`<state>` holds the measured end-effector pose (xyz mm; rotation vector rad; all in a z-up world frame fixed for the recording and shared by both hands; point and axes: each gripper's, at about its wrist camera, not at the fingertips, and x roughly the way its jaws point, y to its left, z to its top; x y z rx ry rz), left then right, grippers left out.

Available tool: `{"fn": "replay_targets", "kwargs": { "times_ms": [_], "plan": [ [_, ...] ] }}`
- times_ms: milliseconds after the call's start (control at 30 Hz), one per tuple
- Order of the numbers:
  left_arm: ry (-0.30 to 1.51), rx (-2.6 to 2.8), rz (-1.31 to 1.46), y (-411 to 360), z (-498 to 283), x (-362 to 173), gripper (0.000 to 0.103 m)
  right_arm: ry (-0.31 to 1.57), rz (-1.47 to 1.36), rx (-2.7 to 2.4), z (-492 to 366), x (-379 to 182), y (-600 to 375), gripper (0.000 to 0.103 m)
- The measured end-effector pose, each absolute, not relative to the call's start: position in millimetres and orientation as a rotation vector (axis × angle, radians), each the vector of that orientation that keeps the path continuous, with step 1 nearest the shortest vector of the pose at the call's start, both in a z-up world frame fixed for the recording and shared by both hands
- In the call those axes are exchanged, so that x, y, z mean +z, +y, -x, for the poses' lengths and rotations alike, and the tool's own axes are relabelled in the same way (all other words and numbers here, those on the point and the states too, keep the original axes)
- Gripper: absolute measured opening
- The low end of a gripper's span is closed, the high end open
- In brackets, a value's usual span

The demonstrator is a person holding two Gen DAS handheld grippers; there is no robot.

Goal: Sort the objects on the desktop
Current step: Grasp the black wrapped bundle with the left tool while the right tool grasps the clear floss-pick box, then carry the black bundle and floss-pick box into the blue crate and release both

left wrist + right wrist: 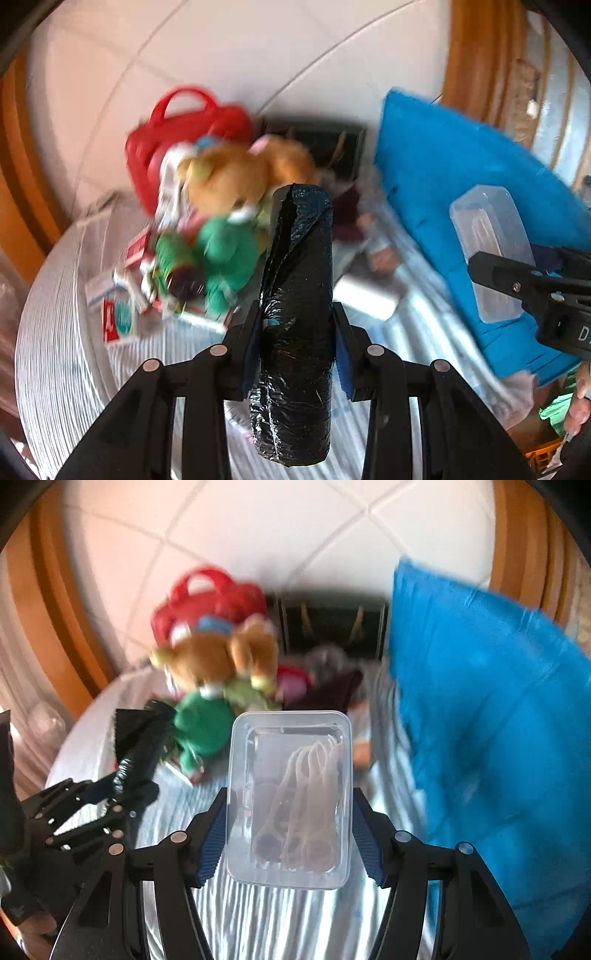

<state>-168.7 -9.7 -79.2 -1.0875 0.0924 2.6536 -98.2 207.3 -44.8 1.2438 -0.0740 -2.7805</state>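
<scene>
A black plastic-wrapped roll (295, 258) stands upright between the fingers of my left gripper (295, 314), which is shut on it above the striped tabletop (55, 350). My right gripper (290, 805) is shut on a clear plastic box (291, 760) with several white floss picks inside; its blue pads (212, 834) press on the box's long sides. In the left wrist view the right gripper (517, 288) and the clear box (487, 236) appear at the right. From the right wrist camera the left gripper (122, 779) with the black roll (142, 738) shows at the left.
A blurred pile lies at the table's far side: a red handbag (184, 129), an orange plush toy (236, 173), a green plush (229, 254), small cartons (118, 302) and a black box (332, 624). A blue cushion (480, 720) fills the right. A person's fingers (580, 398) show at the right edge.
</scene>
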Motion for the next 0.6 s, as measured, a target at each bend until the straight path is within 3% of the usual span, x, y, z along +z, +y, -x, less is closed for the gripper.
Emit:
{"fn": "replay_targets", "kwargs": {
  "times_ms": [333,600],
  "plan": [
    [0.148,2.616,0.785,76.1,144.9,0.9,0.034,-0.072,-0.939,-2.981,50.7,52.1,268.7,0.061],
    [0.186,2.509,0.647,182.1,132.6,64.8,0.034,0.008,-1.004,-3.106,34.4,85.0,372.4,0.061]
  ]
}}
